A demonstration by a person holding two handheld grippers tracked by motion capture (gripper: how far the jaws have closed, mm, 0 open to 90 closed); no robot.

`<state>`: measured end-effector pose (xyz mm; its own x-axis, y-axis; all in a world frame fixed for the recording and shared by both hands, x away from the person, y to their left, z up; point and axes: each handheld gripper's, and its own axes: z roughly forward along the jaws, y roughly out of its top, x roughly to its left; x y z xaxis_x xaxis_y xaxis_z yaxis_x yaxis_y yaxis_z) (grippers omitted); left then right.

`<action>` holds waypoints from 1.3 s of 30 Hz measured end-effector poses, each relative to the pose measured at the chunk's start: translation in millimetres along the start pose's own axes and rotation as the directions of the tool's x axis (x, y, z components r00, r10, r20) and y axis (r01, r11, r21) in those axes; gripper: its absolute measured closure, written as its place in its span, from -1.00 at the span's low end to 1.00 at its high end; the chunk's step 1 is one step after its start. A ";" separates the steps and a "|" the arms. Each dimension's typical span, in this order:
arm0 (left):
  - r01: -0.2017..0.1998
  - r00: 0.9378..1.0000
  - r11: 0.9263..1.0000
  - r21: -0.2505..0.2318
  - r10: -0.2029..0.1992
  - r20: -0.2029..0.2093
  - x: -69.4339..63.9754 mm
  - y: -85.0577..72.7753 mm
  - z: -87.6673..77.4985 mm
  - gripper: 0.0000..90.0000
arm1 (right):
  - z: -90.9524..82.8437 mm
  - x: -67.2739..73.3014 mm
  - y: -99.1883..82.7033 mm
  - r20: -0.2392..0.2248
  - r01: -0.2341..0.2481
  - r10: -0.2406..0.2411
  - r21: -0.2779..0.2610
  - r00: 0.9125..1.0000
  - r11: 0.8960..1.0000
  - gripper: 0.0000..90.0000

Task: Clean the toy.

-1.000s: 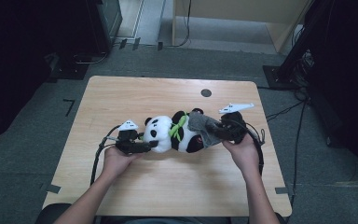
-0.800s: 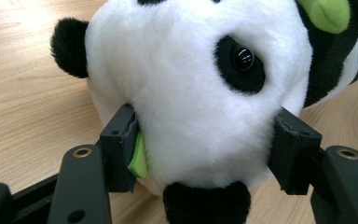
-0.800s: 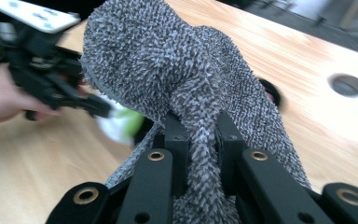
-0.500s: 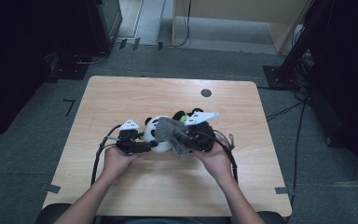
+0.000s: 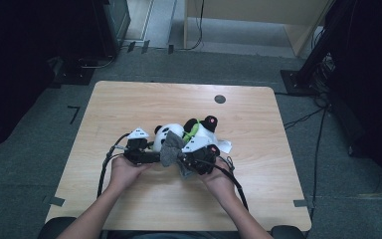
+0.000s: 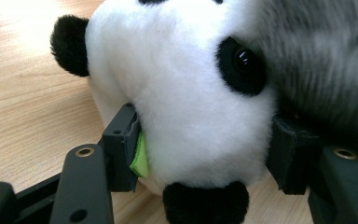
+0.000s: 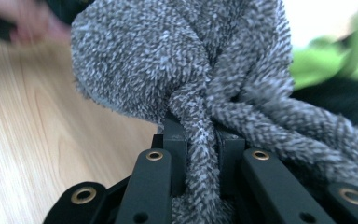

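The stuffed panda [image 5: 184, 137] lies on its side just below the middle of the high view, on the pale wooden worktop [image 5: 129, 104]. The left gripper [image 5: 149, 155] has its fingers [image 6: 121, 147] clamped on the panda's head, one pad at each side of the muzzle. The right gripper [image 5: 186, 158] has its fingers [image 7: 175, 140] pressed together, pinching a twisted fold of the grey cloth [image 5: 170, 148], which is draped against the panda's face.

The main risk, as I judge it, is the cloth: only a thin bunched strand sits between the right fingers, so a firm rub or pull across the plush could drag it out of the pinch. The soft head may also squash and roll in the left grip, letting the toy twist away from the wiping. The cables trailing back from both grippers could catch on the worktop's near edge.

The worktop is bare wood, with a small dark round spot [image 5: 220, 98] right of centre near its far edge. Around it is grey carpet, dark equipment at upper left and right, and what may be a wooden cabinet at the top.
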<state>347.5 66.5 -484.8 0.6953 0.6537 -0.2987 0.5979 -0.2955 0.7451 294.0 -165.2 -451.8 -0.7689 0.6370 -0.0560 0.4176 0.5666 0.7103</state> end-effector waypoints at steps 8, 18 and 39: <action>-0.008 1.000 1.000 0.001 0.008 0.001 0.8 -0.3 0.1 -0.15 | 10.5 0.9 -16.1 -0.025 0.006 -0.004 0.080 1.000 0.997 0.79; -0.013 1.000 1.000 0.002 0.013 0.003 1.0 -0.1 0.1 -0.15 | 17.6 -6.2 -29.8 -0.070 -0.019 0.034 0.209 0.997 0.978 0.79; 0.000 1.000 1.000 -0.007 0.000 0.004 1.9 0.1 0.2 -0.15 | -30.4 -6.4 -1.0 -0.153 -0.052 0.068 0.108 0.986 0.993 0.78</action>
<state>349.0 67.6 -485.4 0.6966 0.6512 -0.3011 0.5952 -0.2902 0.7493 283.8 -185.7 -430.8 -0.8036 0.5866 0.1005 0.5068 0.5861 0.6321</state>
